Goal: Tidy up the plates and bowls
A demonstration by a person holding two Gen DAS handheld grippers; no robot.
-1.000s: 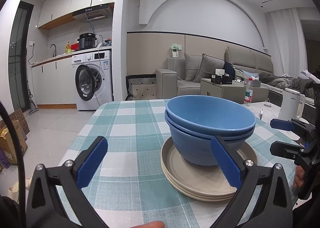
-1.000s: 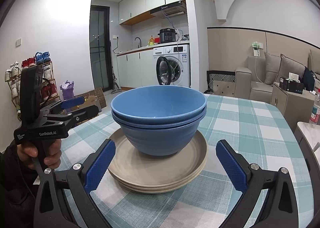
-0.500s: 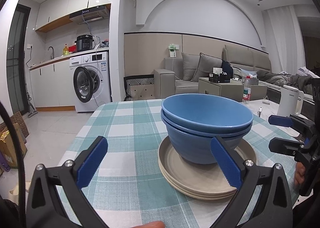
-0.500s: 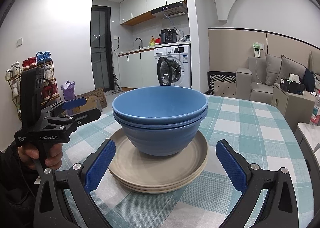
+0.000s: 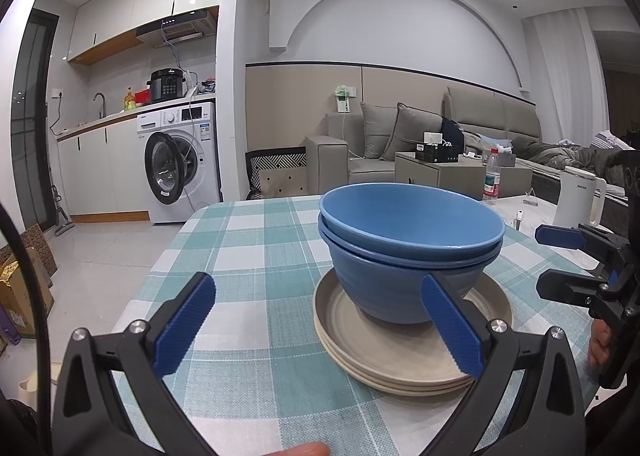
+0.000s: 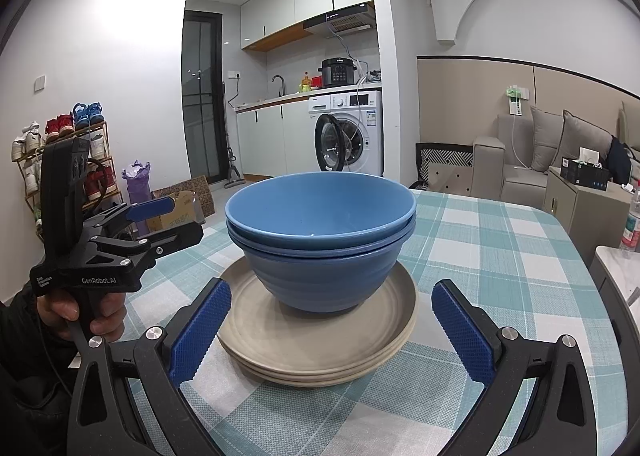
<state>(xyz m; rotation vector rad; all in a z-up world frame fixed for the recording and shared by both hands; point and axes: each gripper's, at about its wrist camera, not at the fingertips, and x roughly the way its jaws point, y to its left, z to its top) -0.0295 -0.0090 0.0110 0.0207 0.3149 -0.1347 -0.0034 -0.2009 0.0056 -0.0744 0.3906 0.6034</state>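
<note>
We see two blue bowls (image 6: 320, 240) nested one inside the other, upright, standing on a stack of beige plates (image 6: 320, 344). The stack rests on the surface (image 6: 500, 264), which is covered by a teal-and-white checked cloth. In the left wrist view the bowls (image 5: 408, 248) and plates (image 5: 384, 352) lie right of centre, in front of the near edge of the surface (image 5: 256, 280).

We hold the left hand-held gripper (image 5: 320, 324) with its jaws spread wide and nothing between them; its right blue pad (image 5: 450, 326) overlaps the bowls and plates in the picture, though we cannot tell whether it touches them. The same left hand-held gripper (image 6: 164, 220) appears in the right wrist view, left of the plates and apart from them, its grip held in a hand (image 6: 88, 312).

The right hand-held gripper (image 6: 332, 332) is likewise spread wide and empty, its two blue pads (image 6: 200, 332) flanking the near rim of the plates. In the left wrist view the right hand-held gripper (image 5: 560, 260) sits to the right of the stack, clear of it.

Behind the surface stand a washer (image 6: 352, 132) with its door ajar, a sofa (image 5: 420, 136) and a white kettle (image 5: 576, 198).
</note>
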